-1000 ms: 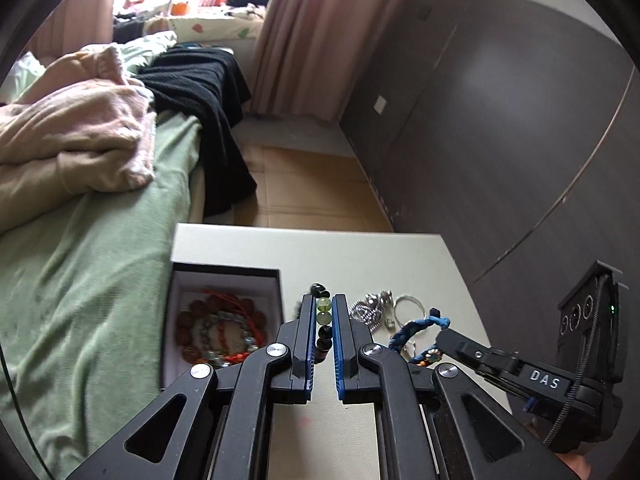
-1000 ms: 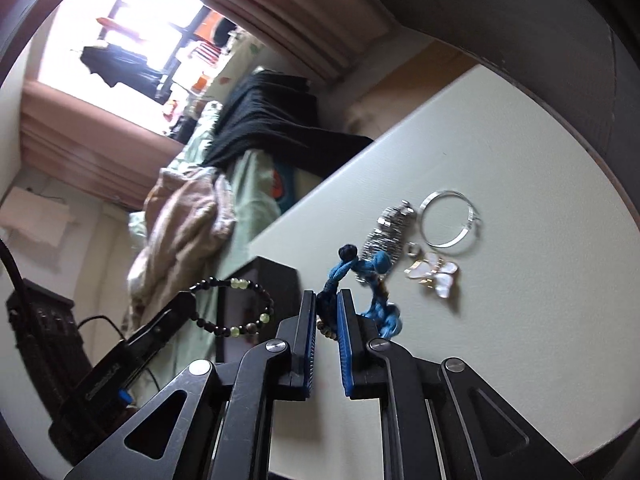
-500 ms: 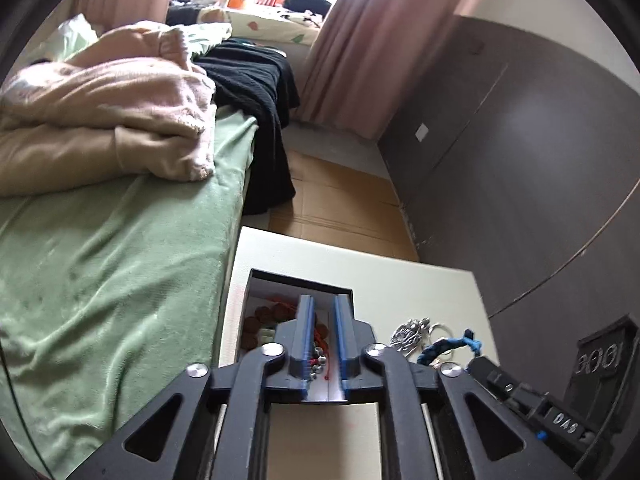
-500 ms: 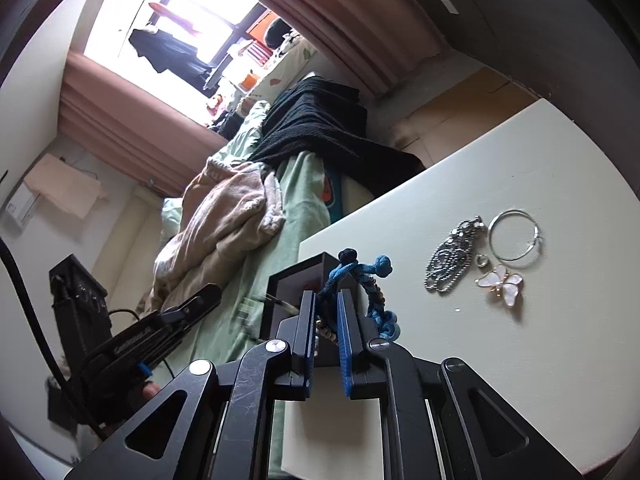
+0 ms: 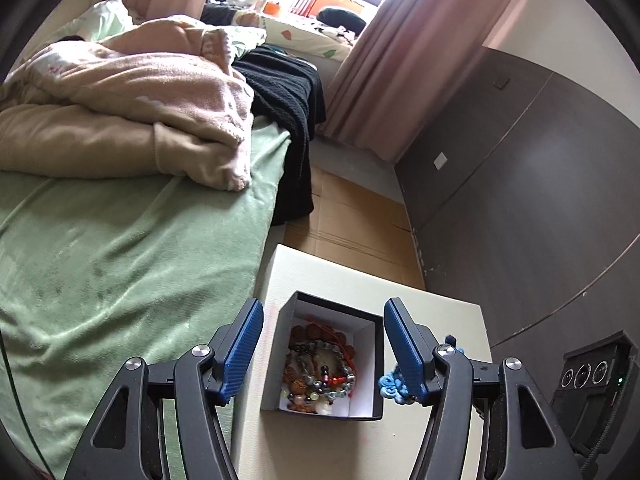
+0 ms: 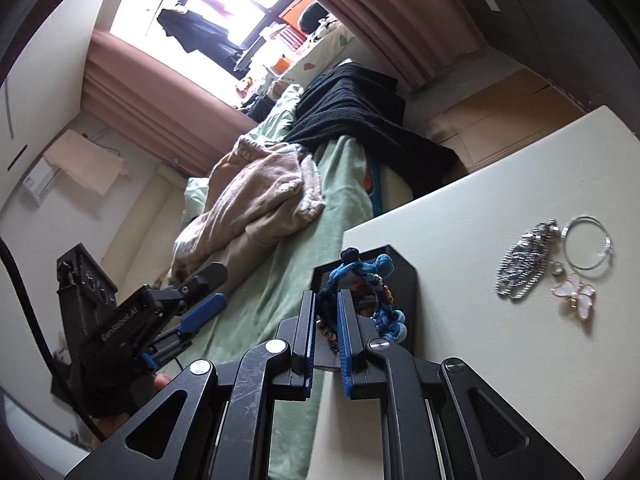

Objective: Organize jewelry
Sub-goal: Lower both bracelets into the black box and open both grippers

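Blue cord bracelet half hidden behind a gripper finger, box mostly hidden behind the bracelet, tangled beads too jumbled to separate

One black, white-lined cardboard box; one blue knotted cord bracelet; one thin silver bangle; one white butterfly brooch; one sparkly silver chain.

My left gripper: black skeletal arms with triangular cutouts, silver screws, ribbed blue pads. Right gripper identical, scuffed. Left body reads "GenRobot.AI", thick black cable behind it; black glove on that hand.
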Demonstrator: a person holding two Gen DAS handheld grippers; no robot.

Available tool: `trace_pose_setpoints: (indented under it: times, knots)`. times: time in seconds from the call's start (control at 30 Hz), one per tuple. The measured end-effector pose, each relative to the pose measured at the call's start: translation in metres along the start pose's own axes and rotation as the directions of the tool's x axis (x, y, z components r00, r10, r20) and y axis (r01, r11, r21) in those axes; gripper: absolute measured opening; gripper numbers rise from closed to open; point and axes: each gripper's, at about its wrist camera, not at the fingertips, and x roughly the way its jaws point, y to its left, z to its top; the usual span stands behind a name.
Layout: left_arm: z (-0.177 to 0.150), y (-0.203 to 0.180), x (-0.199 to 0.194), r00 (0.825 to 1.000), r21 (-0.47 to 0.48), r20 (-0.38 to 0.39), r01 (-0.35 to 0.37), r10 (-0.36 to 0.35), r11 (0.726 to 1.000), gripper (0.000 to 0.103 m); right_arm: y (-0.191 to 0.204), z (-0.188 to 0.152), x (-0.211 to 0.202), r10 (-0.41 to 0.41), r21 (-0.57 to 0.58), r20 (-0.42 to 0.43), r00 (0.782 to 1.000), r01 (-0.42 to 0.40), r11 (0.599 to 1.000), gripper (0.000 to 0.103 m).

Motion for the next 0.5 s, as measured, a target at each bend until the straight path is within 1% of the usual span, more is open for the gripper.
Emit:
trace_pose_setpoints:
  times: [0.1, 0.13, 0.17, 0.2, 0.23, 0.27, 0.37, 0.5]
  knots:
    - [0.000, 0.003, -0.003, 1.000, -0.008, 0.005, 0.001, -0.001, 1.000, 0.064, 0.013, 0.003, 0.008, 0.066, -0.019, 0.004, 0.998, -0.065, 0.998, 0.013]
    - [0.000, 0.003, -0.002, 1.000, -0.008, 0.005, -0.002, 0.002, 1.000, 0.064, 0.017, 0.004, 0.011, 0.076, -0.034, 0.001, 0.997, -0.076, 0.997, 0.028]
    - [0.000, 0.003, -0.002, 1.000, -0.007, 0.004, -0.003, 0.003, 1.000, 0.064, 0.021, 0.004, 0.015, 0.067, -0.048, -0.016, 0.998, -0.068, 0.997, 0.041]
    - [0.000, 0.003, -0.001, 1.000, -0.005, 0.001, -0.004, 0.004, 1.000, 0.064, 0.021, 0.003, 0.018, 0.043, -0.052, -0.033, 0.999, -0.045, 0.998, 0.067]
    - [0.000, 0.002, 0.001, 1.000, -0.002, -0.003, -0.004, 0.004, 1.000, 0.064, 0.018, 0.001, 0.017, 0.022, -0.041, -0.018, 1.000, -0.022, 0.999, 0.070]
    - [0.000, 0.001, 0.001, 1.000, -0.001, -0.006, -0.003, 0.003, 1.000, 0.064, 0.015, 0.001, 0.015, 0.014, -0.027, 0.001, 1.000, -0.014, 1.000, 0.070]
    - [-0.002, -0.003, 0.004, 1.000, 0.001, -0.011, 0.003, -0.003, 1.000, 0.064, 0.006, 0.003, 0.010, 0.002, -0.004, -0.013, 1.000, -0.002, 1.000, 0.070]
    - [-0.004, -0.013, 0.007, 1.000, 0.021, -0.020, 0.012, -0.012, 1.000, 0.064, -0.003, 0.008, -0.013, -0.061, -0.013, 0.016, 0.998, 0.061, 0.998, 0.070]
